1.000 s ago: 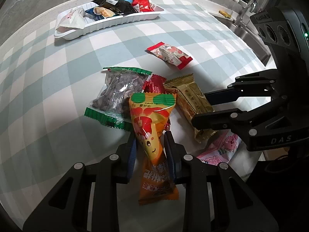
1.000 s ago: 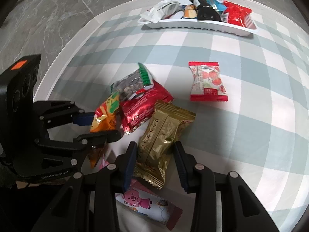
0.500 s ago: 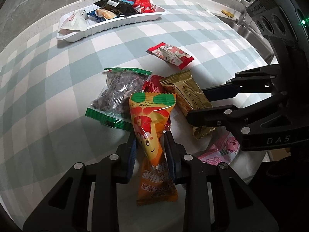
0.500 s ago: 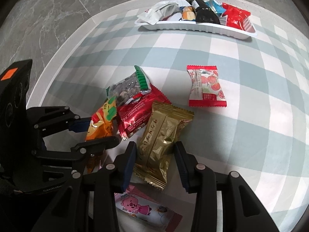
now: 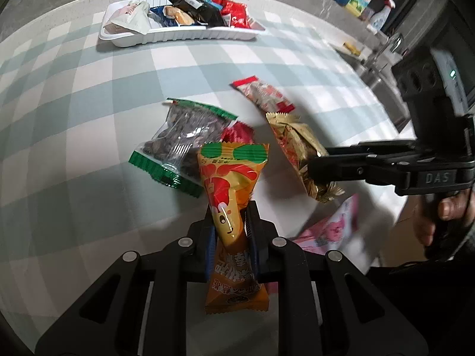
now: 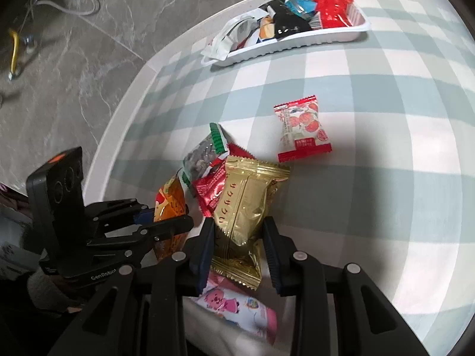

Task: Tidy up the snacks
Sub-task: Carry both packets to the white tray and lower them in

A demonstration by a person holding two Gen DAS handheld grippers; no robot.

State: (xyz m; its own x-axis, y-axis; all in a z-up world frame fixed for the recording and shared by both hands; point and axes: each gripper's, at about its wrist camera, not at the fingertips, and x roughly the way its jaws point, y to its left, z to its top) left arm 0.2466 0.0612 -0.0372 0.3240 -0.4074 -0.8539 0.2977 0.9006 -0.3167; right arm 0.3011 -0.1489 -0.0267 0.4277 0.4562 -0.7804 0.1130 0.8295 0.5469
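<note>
My left gripper (image 5: 230, 222) is shut on an orange snack packet (image 5: 231, 184) and holds it up off the checked tablecloth. My right gripper (image 6: 239, 234) is shut on a gold snack packet (image 6: 246, 201), also lifted; it shows in the left wrist view (image 5: 299, 148) too. On the cloth lie a clear green-edged bag of dark pieces (image 5: 181, 142), a red packet (image 6: 212, 187), a red-and-white packet (image 6: 301, 127) and a pink packet (image 6: 234, 302). A white tray (image 5: 184, 34) holding several snacks stands at the far side.
The round table's edge (image 6: 118, 118) curves close on the left, with grey stone floor beyond. A sink with tap (image 5: 383, 56) and bottles (image 5: 380, 19) lies past the table's right side. The other gripper's body (image 6: 68, 219) is low on the left.
Both grippers have risen with their packets: the orange and gold packets are lifted clear of the pile. The tray appears nearer in both views.
</note>
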